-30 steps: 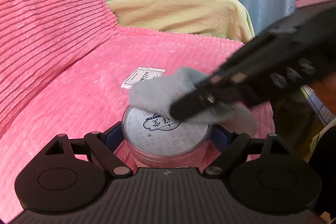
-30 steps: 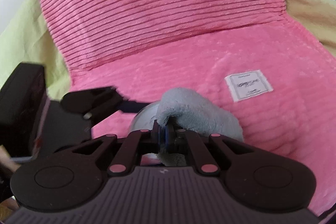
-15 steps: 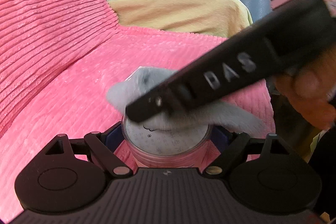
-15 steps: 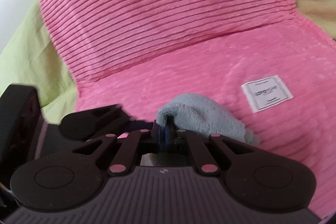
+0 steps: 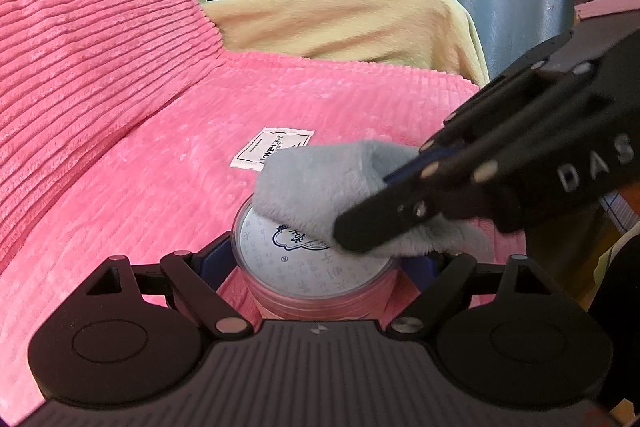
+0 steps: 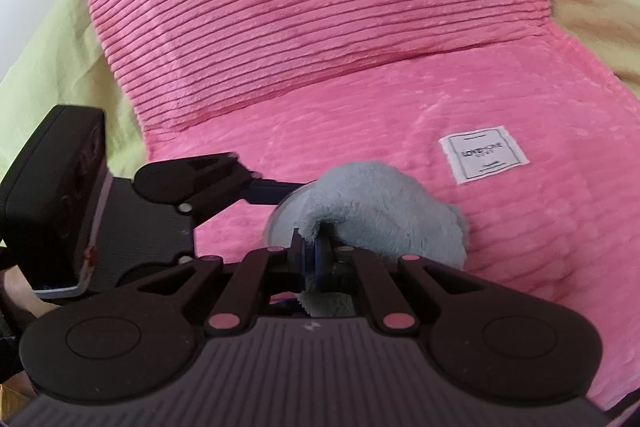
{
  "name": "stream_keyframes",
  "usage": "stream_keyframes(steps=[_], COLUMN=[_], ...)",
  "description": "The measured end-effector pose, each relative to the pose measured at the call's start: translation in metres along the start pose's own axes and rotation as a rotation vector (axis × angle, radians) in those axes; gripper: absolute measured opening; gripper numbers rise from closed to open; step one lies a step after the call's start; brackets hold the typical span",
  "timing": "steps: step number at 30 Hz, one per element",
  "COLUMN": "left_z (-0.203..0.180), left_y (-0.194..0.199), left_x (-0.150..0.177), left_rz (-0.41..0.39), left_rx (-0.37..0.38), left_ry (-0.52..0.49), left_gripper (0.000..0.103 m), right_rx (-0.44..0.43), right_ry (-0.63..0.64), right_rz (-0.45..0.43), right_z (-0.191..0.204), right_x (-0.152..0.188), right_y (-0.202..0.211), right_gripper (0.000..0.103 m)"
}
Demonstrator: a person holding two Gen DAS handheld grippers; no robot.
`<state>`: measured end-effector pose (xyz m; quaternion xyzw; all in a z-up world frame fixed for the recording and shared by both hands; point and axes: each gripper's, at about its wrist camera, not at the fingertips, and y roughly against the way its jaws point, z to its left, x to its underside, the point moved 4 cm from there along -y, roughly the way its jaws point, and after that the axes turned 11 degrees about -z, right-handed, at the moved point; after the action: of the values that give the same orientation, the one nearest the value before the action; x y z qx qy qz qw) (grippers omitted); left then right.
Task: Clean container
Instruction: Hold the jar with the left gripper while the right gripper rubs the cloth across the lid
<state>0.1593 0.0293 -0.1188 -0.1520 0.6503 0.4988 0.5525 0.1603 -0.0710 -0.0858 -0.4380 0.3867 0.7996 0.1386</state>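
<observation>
The left gripper [image 5: 316, 263] clamps a round, clear-lidded container [image 5: 304, 267] while the right gripper [image 6: 314, 251] pinches a fluffy grey cloth [image 5: 320, 183] against its lid, over a ribbed pink blanket [image 5: 120, 167].

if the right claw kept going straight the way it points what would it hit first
Probably the pink ribbed plush blanket. The right claw is shut on the fluffy grey cloth, which rests on the round printed container lid. Beyond the cloth only blanket shows, though depth is unclear.
</observation>
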Motion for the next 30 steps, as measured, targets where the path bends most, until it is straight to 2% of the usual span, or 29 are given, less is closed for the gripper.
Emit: stream_keyframes(steps=[7, 30], left_z=[-0.001, 0.000], left_y=[-0.001, -0.002], left_x=[-0.001, -0.002], left_rz=[0.002, 0.004], left_rx=[-0.003, -0.002], left_ry=[0.001, -0.011], left_gripper=[0.086, 0.086], right_rx=[0.014, 0.055], right_ry=[0.018, -0.027], right_rz=[-0.019, -0.010], right_z=[0.000, 0.003], right_x=[-0.013, -0.011], right_y=[-0.025, -0.021], right_gripper=[0.001, 0.003])
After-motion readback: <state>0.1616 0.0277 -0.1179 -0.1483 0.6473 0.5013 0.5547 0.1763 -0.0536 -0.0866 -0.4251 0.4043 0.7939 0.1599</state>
